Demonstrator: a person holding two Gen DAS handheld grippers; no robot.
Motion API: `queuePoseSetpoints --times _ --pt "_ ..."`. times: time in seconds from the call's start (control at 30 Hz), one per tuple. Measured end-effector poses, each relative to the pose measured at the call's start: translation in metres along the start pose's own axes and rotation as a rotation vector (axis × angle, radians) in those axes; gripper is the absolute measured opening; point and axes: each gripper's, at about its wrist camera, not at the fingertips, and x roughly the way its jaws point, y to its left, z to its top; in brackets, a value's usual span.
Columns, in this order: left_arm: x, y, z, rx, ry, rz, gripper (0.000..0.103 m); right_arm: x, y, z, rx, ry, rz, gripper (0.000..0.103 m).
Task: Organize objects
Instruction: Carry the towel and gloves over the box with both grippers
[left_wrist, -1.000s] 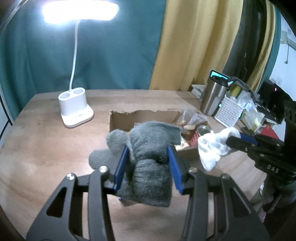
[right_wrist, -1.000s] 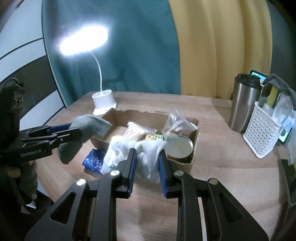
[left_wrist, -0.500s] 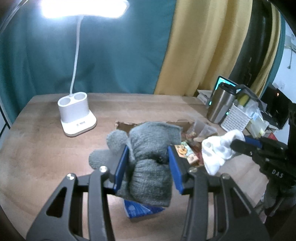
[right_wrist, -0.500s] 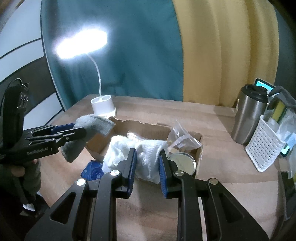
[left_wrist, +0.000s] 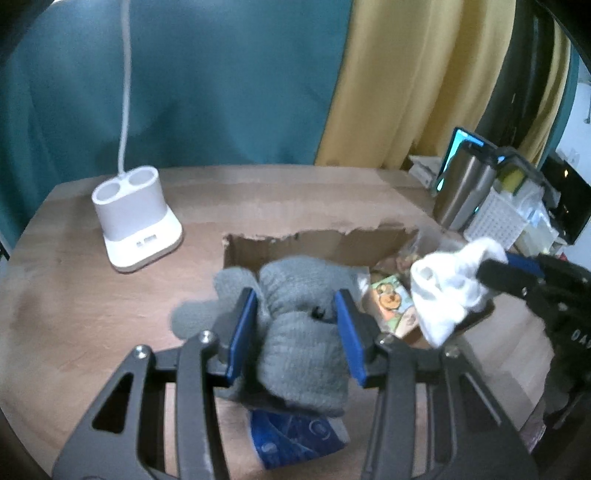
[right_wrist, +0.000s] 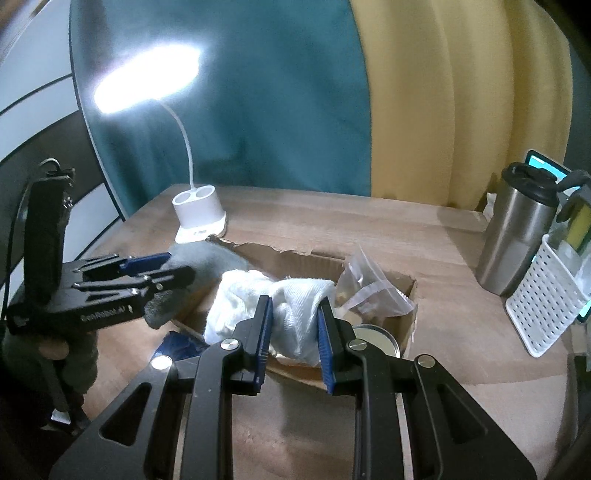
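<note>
Mid-task. Left gripper (left_wrist: 297, 334) clamped on grey sock (left_wrist: 301, 332), right gripper (right_wrist: 293, 338) clamped on white sock (right_wrist: 280, 306), both held in the air over the cardboard box (right_wrist: 404, 291). Box already holds snack bags and a tin; blue packet (left_wrist: 295, 441) lies on the surface, probably left to sort.

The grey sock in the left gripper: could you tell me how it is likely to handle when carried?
Probably floppy: the grey sock bulges and droops around the left gripper. Likely light and compressible, since the pads pinch it into folds. Its knit looks unlikely to slip.
</note>
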Motion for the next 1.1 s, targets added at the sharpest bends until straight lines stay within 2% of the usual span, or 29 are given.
queuePoseSetpoints --times 0.1,0.43,0.53,0.57,0.67,0.8,0.9,1.1 --pt "0.01 -0.001 -0.001 -0.007 0.024 0.006 0.045 0.005 -0.003 0.0 0.006 0.005 0.003 0.024" --pt "0.029 -0.005 0.003 0.004 0.033 0.027 0.046 0.014 -0.007 0.002 0.016 0.018 0.017 0.024" --pt "0.023 -0.004 0.005 0.0 0.039 0.014 0.053 0.014 -0.007 0.003 0.019 0.018 0.021 0.024" --pt "0.018 -0.003 0.006 -0.002 0.032 0.011 0.058 0.014 -0.007 0.003 0.022 0.017 0.023 0.024" --pt "0.001 -0.003 0.006 0.012 -0.002 -0.005 0.058 0.015 -0.008 0.004 0.026 0.016 0.024 0.024" --pt "-0.013 0.003 0.003 0.026 -0.028 0.011 0.059 0.018 -0.005 0.004 0.024 0.016 0.023 0.024" --pt "-0.005 0.016 -0.004 0.008 0.007 0.049 0.059 0.022 -0.002 0.006 0.019 0.02 0.022 0.024" --pt "0.014 0.027 -0.011 0.0 0.064 0.053 0.059 0.026 0.007 0.012 0.014 0.018 0.013 0.025"
